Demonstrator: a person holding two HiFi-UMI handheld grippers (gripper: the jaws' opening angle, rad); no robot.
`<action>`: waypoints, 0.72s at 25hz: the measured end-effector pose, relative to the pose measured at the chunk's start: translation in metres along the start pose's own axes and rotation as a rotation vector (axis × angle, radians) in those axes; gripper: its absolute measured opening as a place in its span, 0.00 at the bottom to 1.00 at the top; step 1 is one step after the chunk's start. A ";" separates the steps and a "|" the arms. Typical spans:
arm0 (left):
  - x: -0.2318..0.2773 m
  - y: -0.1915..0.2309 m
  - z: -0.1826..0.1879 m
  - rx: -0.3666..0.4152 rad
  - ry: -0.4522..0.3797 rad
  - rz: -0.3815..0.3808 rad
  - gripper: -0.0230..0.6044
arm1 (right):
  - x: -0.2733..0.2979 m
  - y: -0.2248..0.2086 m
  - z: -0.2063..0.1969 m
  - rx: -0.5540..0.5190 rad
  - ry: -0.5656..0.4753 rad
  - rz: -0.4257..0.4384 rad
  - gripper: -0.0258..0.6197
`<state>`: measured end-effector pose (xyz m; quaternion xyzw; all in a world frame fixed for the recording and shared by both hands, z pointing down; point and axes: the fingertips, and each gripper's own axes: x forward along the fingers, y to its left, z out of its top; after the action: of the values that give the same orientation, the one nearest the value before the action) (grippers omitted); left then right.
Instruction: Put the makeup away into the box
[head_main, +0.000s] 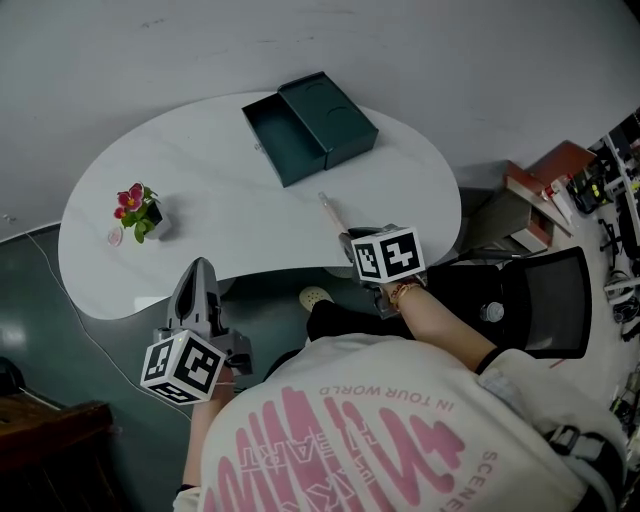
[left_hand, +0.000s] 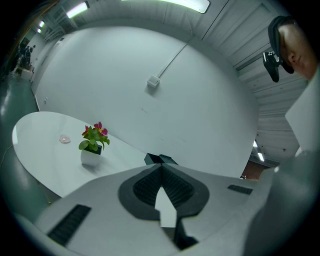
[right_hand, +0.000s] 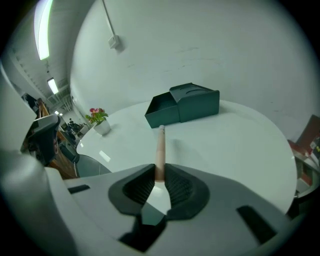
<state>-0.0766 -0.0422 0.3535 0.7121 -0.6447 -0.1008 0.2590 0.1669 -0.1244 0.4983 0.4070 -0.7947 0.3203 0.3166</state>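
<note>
A dark teal box (head_main: 310, 125) stands open at the far side of the white table (head_main: 200, 190), its lid folded back to the right. My right gripper (head_main: 348, 240) hangs over the table's near edge, shut on a slim beige makeup stick (head_main: 331, 214). In the right gripper view the stick (right_hand: 160, 150) juts from between the pads toward the box (right_hand: 182, 106). My left gripper (head_main: 198, 270) is held off the table's near-left edge, shut with nothing between its jaws. The left gripper view shows its tips (left_hand: 161, 169) pointing across the table, with the box (left_hand: 160, 159) just beyond them.
A small white pot with pink flowers (head_main: 140, 212) and a tiny pink round item (head_main: 115, 237) sit at the table's left end. A black chair (head_main: 545, 300) and stacked books (head_main: 540, 185) are to the right. The floor is dark green.
</note>
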 end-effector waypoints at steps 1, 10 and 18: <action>-0.002 0.000 0.001 0.005 -0.001 0.002 0.04 | -0.002 0.005 0.003 0.013 -0.008 0.018 0.13; -0.020 0.022 0.012 0.011 -0.019 0.071 0.04 | -0.008 0.031 0.037 0.042 -0.058 0.108 0.13; -0.024 0.048 0.025 0.007 -0.053 0.116 0.04 | 0.014 0.034 0.098 0.056 -0.110 0.142 0.13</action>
<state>-0.1336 -0.0269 0.3517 0.6715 -0.6920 -0.1020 0.2445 0.1074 -0.1900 0.4417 0.3750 -0.8286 0.3412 0.2376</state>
